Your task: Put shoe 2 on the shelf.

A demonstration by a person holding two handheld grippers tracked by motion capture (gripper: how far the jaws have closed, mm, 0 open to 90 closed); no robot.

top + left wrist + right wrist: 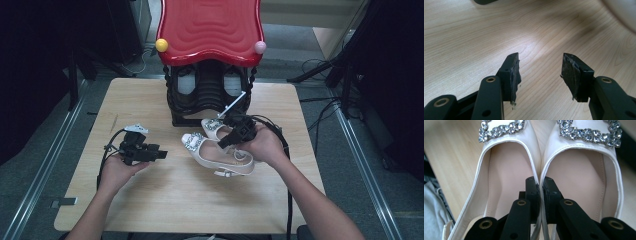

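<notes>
High view, shoes: I see the pair of cream patent slingback shoes with rhinestone buckles (220, 150) lying side by side just right of the middle of the pale wooden table (165, 200), toes towards 11 o'clock.
High view, right gripper: my right gripper (231, 138) sits over the pair, at 6 o'clock from the black stand with a wavy red top (210, 30).
High view, left gripper: my left gripper (162, 154) rests at 9 o'clock from the shoes, well apart from them, pointing at 3 o'clock.
Left gripper view, tongs: spread wide over bare wood, nothing between the worn pads (515, 75).
Right gripper view, tongs: pressed together, pinching the two touching inner side walls of the pair (540, 170); both buckles lie at 12 o'clock.
Right gripper view, edge: grey cloth (431, 205) at 8 o'clock.
</notes>
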